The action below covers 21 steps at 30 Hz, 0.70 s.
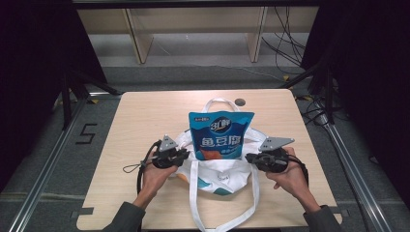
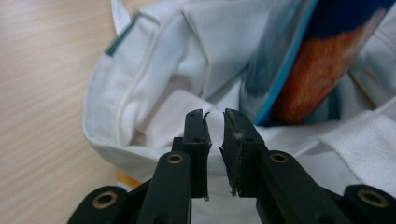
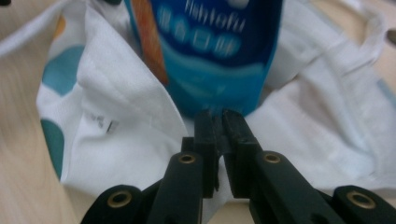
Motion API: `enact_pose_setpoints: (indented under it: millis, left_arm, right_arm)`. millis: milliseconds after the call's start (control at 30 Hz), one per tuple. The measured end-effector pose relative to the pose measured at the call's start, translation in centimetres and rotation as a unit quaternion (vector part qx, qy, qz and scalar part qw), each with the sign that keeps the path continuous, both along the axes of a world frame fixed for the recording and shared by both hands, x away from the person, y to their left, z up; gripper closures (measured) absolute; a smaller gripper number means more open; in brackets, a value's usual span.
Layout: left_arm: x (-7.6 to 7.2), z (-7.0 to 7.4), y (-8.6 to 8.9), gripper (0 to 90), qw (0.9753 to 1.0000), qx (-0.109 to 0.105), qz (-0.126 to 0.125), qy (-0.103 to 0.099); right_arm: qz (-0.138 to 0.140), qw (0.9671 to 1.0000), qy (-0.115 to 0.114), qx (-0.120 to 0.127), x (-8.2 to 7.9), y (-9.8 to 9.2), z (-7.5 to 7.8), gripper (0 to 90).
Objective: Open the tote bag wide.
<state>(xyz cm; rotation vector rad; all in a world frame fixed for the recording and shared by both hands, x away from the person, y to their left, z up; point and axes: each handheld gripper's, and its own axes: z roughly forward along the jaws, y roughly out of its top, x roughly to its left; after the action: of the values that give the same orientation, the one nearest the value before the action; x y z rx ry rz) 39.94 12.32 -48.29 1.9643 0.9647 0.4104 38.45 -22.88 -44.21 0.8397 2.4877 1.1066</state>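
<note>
A white tote bag (image 1: pixel 220 179) with teal and orange patches lies on the wooden table (image 1: pixel 140 116), its mouth held apart. A blue snack pouch (image 1: pixel 221 135) stands upright in that mouth. My left gripper (image 1: pixel 186 153) is shut on the bag's left rim. In the left gripper view the white cloth (image 2: pixel 159 60) is pinched between the jaws of the left gripper (image 2: pixel 215 116), and the pouch (image 2: pixel 317 70) is just beyond. My right gripper (image 1: pixel 249 158) is shut on the right rim. In the right gripper view its jaws (image 3: pixel 219 116) clamp the cloth (image 3: pixel 116 126) below the pouch (image 3: pixel 219 56).
The bag's long white straps (image 1: pixel 196 208) trail over the table's near edge. A round cable hole (image 1: pixel 240 102) sits near the far edge. Wooden shelving (image 1: pixel 193 29) and loose cables (image 1: pixel 285 43) lie on the floor beyond the table.
</note>
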Motion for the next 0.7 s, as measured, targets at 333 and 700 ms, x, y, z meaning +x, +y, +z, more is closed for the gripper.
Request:
enact_pose_setpoints:
  millis: [333,700]
  left_arm:
    - [0.0,-2.2,-1.0,80.7,0.9973,0.072,-0.012,-0.011]
    - [-0.1,1.1,0.3,79.7,0.9995,0.008,0.006,-0.031]
  right_arm:
    - [0.008,0.9971,0.044,-0.06,0.4,0.9,-4.8,90.0]
    - [-0.012,0.9997,0.002,-0.019,0.5,-0.6,-1.6,86.9]
